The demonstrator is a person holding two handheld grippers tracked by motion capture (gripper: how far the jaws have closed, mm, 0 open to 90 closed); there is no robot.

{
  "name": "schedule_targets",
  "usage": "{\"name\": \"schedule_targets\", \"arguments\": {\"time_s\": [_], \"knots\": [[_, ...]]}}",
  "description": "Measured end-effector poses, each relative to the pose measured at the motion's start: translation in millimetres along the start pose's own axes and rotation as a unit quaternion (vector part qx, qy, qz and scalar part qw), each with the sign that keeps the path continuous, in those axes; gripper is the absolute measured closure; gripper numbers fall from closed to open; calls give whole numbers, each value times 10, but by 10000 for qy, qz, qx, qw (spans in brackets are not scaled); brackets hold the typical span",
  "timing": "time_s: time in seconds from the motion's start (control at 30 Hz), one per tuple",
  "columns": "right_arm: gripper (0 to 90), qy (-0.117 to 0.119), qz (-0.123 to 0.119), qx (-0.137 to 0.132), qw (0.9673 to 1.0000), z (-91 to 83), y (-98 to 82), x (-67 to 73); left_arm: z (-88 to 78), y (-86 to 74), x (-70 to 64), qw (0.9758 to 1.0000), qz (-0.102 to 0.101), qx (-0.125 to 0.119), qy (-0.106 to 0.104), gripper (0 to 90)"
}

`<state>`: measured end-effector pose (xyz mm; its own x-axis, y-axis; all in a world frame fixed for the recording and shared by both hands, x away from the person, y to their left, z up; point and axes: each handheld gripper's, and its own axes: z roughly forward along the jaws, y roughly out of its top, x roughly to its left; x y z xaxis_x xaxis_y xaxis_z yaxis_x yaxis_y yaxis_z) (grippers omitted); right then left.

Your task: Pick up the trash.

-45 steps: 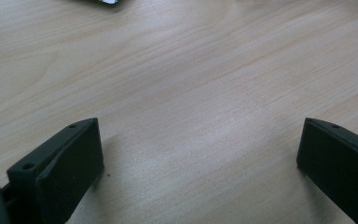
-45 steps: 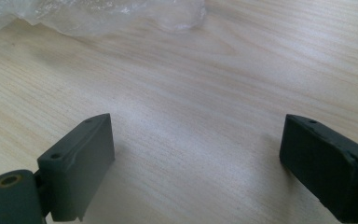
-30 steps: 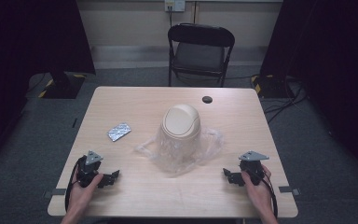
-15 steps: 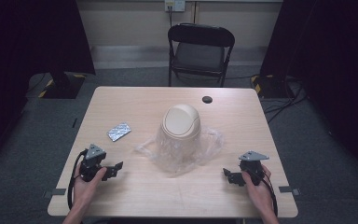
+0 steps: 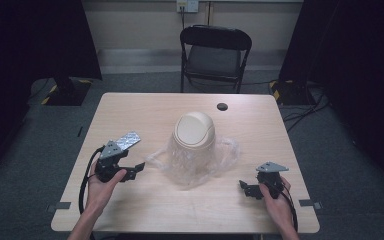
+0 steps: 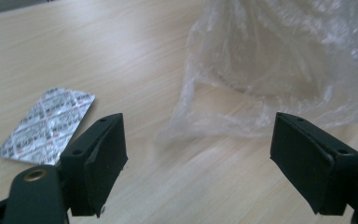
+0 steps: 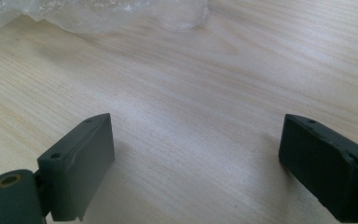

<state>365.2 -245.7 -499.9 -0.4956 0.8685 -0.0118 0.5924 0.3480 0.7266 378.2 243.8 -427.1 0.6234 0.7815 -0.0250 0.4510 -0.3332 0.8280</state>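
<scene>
At the table's (image 5: 130, 205) middle a light, stiff bin (image 5: 194, 132) stands in limp, slippery plastic bag (image 5: 220, 155); the left gripper (image 5: 139, 167) and right gripper (image 5: 244, 187), both wide open and empty, should pinch the bag's loose edge.

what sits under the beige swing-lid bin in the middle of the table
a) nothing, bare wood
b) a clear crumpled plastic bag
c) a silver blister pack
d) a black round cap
b: the beige domed swing-lid bin stands on a clear crumpled plastic bag that spreads out around its base, while the silver foil blister pack lies apart, to its left.
</scene>
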Motion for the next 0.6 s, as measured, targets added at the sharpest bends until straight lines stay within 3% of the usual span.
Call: {"name": "schedule_targets", "arguments": {"time_s": [0.07, 0.2, 0.23, 0.37, 0.6], "knots": [[95, 0, 4, 2, 10000, 0, 0, 0, 17, 68, -15, 9997, -106, -146, -145, 182], [95, 4, 5, 0, 10000, 0, 0, 0, 59, 220, -58, 9994, -48, -284, -209, 182], [95, 4, 1, -1, 10000, 0, 0, 0, 99, 306, -72, 9988, -42, -349, -340, 182], [95, 5, -4, -5, 10000, 1, 0, -1, 174, 460, -74, 9976, -100, -414, -541, 182], [95, 4, -1, -3, 10000, 1, 0, 0, 245, 652, -81, 9965, -104, -557, -621, 189]]}}
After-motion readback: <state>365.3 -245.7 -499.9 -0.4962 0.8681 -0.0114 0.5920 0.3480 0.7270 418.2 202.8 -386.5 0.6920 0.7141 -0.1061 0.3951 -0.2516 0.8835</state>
